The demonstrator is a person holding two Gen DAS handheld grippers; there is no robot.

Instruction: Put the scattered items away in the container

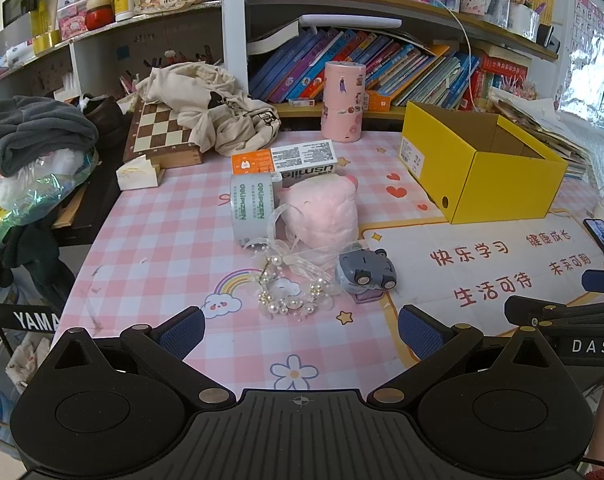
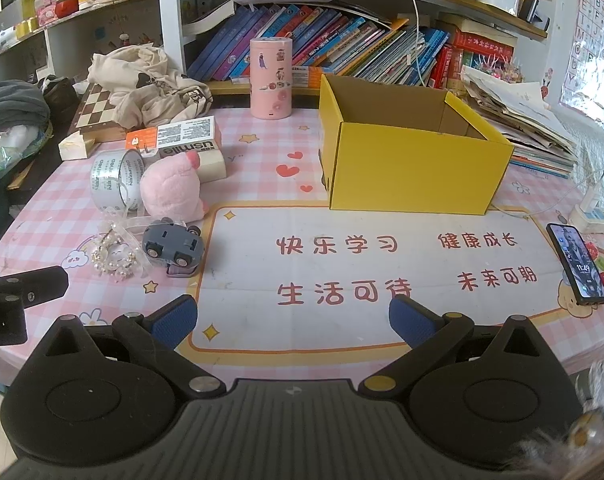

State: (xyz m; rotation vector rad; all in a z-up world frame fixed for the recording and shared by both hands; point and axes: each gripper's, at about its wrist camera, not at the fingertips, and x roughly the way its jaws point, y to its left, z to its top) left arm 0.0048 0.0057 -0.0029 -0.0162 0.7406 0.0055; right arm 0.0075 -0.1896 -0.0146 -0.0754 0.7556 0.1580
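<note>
An open yellow cardboard box (image 1: 481, 160) (image 2: 405, 160) stands at the back right of the table and looks empty. Left of it lie a pink plush toy (image 1: 325, 210) (image 2: 170, 190), a roll of clear tape (image 1: 252, 210) (image 2: 116, 182), a pearl and ribbon hair tie (image 1: 286, 286) (image 2: 114, 254), a grey toy car on its side (image 1: 365, 270) (image 2: 174, 244) and a white and orange carton (image 1: 294, 162) (image 2: 182, 138). My left gripper (image 1: 300, 330) is open and empty, just in front of the hair tie. My right gripper (image 2: 292, 320) is open and empty over the white mat.
A pink cylinder (image 1: 343, 102) (image 2: 270, 78) stands at the back by the bookshelf. A chessboard (image 1: 160, 132) with a cloth bag on it is at the back left. A phone (image 2: 577, 264) lies at the right edge. Stacked papers (image 2: 521, 120) sit right of the box.
</note>
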